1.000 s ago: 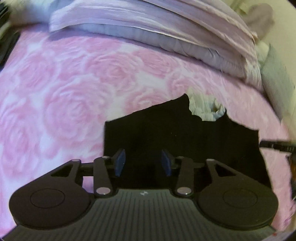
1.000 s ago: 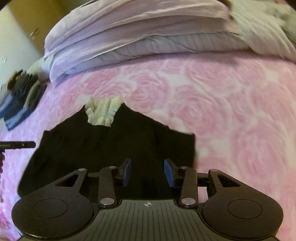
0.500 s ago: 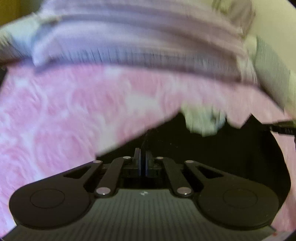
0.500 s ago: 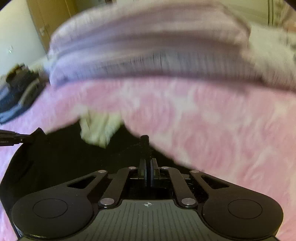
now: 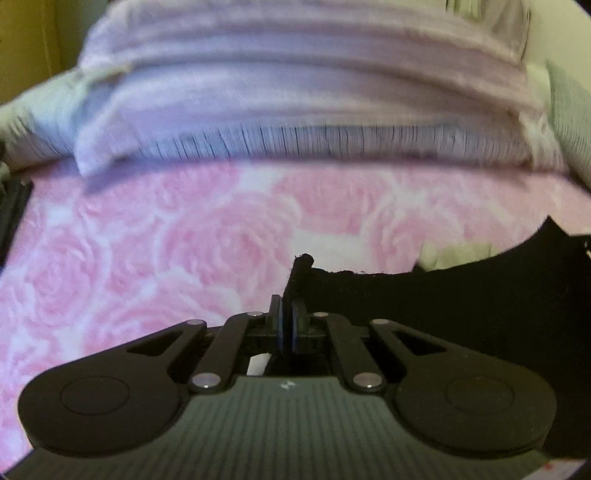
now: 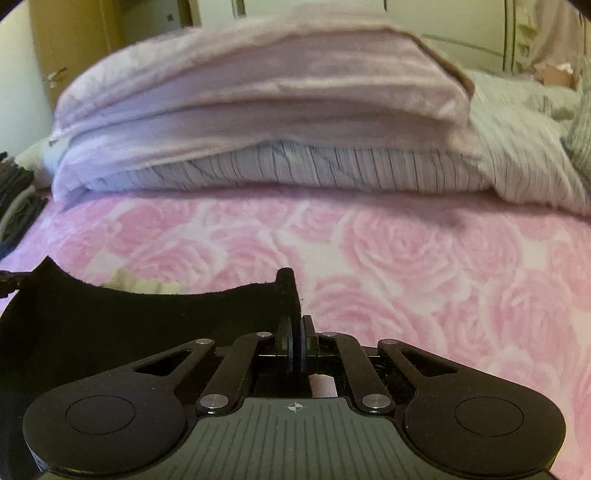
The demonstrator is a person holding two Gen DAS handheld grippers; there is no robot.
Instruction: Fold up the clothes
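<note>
While both views face the same bed, each shows its own corner grip. Left wrist view: left gripper (image 5: 287, 319) has its jaws clamped on a pinched-up edge of the black garment (image 5: 461, 314); a tuft of black cloth sticks up just past the fingertips at 12 o'clock. Garment stretches off toward 3 o'clock, filling the lower right of that view. Pale cream ruffle (image 5: 456, 254) peeks above the garment's top edge at about 2 o'clock. Right wrist view: right gripper (image 6: 296, 341) jaws pressed together on the garment's other corner, black fold poking up between the pads; here the cloth runs toward 9 o'clock and fills the lower left. Cream ruffle sits at about 10 o'clock there.

Garment lies partly lifted on the pink rose-print bedspread (image 6: 424, 258), held taut between the two grips. Its far tip at 9 o'clock in the right view meets a thin dark object, too small to tell.

Only the right view shows, sharply, the folded lilac blanket (image 6: 258, 96) stacked on a striped pillow (image 6: 351, 170), plus wardrobe doors (image 6: 443, 26) at 1 o'clock and dark items (image 6: 14, 199) at 9 o'clock by the bed edge. Left view has the same bedding blurred, and a grey-green cushion (image 5: 569, 110) at 2 o'clock.
</note>
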